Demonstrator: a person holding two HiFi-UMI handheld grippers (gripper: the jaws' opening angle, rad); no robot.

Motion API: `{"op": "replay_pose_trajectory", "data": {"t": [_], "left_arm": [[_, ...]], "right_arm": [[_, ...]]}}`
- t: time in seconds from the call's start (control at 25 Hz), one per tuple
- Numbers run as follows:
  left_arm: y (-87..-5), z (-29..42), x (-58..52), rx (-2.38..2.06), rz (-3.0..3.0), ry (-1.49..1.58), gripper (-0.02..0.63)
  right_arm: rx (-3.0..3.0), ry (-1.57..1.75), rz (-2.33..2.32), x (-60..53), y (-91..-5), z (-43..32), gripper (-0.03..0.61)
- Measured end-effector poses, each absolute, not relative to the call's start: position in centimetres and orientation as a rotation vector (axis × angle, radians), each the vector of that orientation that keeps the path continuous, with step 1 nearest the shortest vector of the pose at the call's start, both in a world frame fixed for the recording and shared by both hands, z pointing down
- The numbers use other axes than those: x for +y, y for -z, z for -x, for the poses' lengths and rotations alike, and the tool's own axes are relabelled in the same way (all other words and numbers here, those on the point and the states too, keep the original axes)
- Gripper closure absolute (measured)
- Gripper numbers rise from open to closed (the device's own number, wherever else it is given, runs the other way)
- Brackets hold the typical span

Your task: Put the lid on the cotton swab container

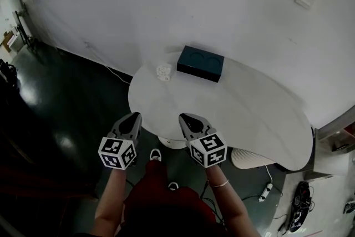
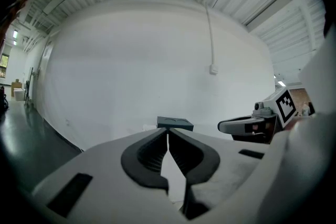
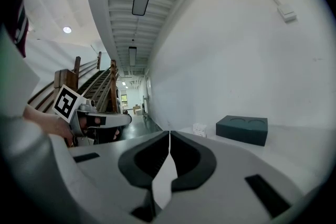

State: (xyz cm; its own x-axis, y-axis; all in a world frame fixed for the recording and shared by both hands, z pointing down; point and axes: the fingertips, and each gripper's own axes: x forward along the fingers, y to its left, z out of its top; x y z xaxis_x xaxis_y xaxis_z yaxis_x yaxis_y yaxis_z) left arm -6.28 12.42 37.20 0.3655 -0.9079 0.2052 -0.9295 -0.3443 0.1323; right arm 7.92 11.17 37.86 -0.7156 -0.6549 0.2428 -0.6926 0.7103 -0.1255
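A small white cotton swab container (image 1: 163,71) stands at the far left of the white table (image 1: 233,114), next to a dark teal box (image 1: 201,63). In the right gripper view the container (image 3: 200,129) shows small, left of the box (image 3: 242,129). The left gripper view shows only the box (image 2: 175,123) beyond the jaw tips. My left gripper (image 1: 135,117) hangs over the floor by the table's near-left edge, jaws together and empty. My right gripper (image 1: 186,119) sits at the near edge, also shut and empty. I cannot make out a separate lid.
The table stands on a round pedestal foot (image 1: 172,142) against a white wall. Dark glossy floor lies to the left. A round white object (image 1: 249,158) and cables (image 1: 266,191) lie on the floor at the near right.
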Motion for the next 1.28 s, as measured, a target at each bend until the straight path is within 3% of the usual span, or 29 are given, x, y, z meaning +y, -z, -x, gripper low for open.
{"op": "replay_pose_trajectory", "data": {"t": [1.08, 1.28], "left_arm": [[-39.7, 12.2, -10.7, -1.448, -2.49, -0.155, 0.58], [-40.3, 12.3, -13.7, -1.412, -2.506, -0.165, 0.581]], "right_arm": [[-2.551, -0.382, -0.997, -8.1, -44.5, -1.1, 0.558], [-2.544, -0.398, -0.994, -10.5, -45.5, -0.3, 0.525]]}}
